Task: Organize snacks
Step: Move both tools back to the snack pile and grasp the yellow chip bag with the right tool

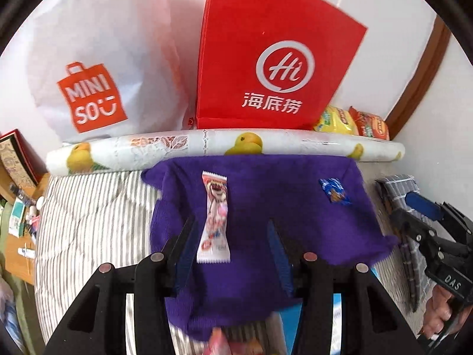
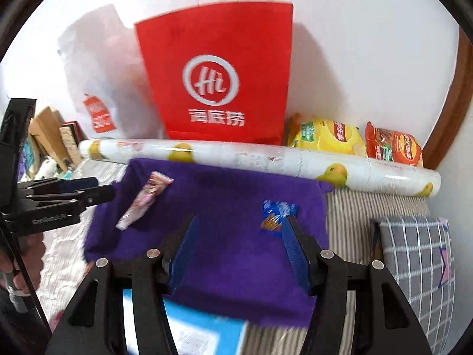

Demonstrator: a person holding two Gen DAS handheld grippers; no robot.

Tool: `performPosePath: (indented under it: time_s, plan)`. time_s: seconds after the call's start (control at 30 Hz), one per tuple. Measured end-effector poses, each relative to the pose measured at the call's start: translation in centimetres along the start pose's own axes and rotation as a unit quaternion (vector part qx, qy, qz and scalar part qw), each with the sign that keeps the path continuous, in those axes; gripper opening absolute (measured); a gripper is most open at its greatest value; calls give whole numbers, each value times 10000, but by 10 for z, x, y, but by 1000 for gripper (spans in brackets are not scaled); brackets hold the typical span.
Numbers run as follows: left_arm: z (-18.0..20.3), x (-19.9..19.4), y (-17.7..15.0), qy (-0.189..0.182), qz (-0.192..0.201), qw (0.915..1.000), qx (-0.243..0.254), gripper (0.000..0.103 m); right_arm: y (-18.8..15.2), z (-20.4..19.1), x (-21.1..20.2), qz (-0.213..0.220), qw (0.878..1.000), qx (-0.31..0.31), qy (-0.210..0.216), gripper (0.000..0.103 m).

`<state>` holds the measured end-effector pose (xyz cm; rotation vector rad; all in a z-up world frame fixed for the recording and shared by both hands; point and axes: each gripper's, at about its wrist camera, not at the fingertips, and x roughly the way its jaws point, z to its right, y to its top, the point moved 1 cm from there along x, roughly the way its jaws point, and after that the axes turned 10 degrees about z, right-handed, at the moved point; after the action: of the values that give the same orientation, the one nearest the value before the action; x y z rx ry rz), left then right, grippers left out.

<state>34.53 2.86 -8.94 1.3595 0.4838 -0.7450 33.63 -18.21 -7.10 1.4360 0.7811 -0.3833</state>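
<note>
1. The long pink snack packet [image 1: 215, 219] lies flat on the purple cloth [image 1: 260, 207], and the small blue candy [image 1: 334, 190] lies well apart from it
2. The left hand-held gripper [image 1: 230, 245] is wide open around the packet's near end (holding nothing)
3. The right hand-held gripper [image 2: 241, 248] is open too, one finger just beside the candy
4. The red bag [image 1: 275, 59] and white bag [image 1: 97, 68] stand behind
</note>
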Motion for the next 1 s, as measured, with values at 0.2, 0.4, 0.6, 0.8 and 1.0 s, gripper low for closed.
performPosePath:
  time_s: [0.2,0.4,0.6,0.8,1.0]
  plan:
    - [0,-47,-24,11,136,9999,-32,46,-20,-22,-56,172,9998,93,-24,59]
    - [-2,-80,-49,-52,170,9998,-66,46,-40,-41,-95,278,9995,126,-41,59]
    - [-2,-106,-69,-202,225,9995,-66,46,-57,-55,-125,332,9993,171,-49,59]
    - [-4,-123,-87,-82,264,9996,18,56,-79,-57,-137,274,9989,370,61,69]
    - [-14,-132,-104,-33,261,9997,-10,63,-113,-60,-129,-108,9984,525,187,70]
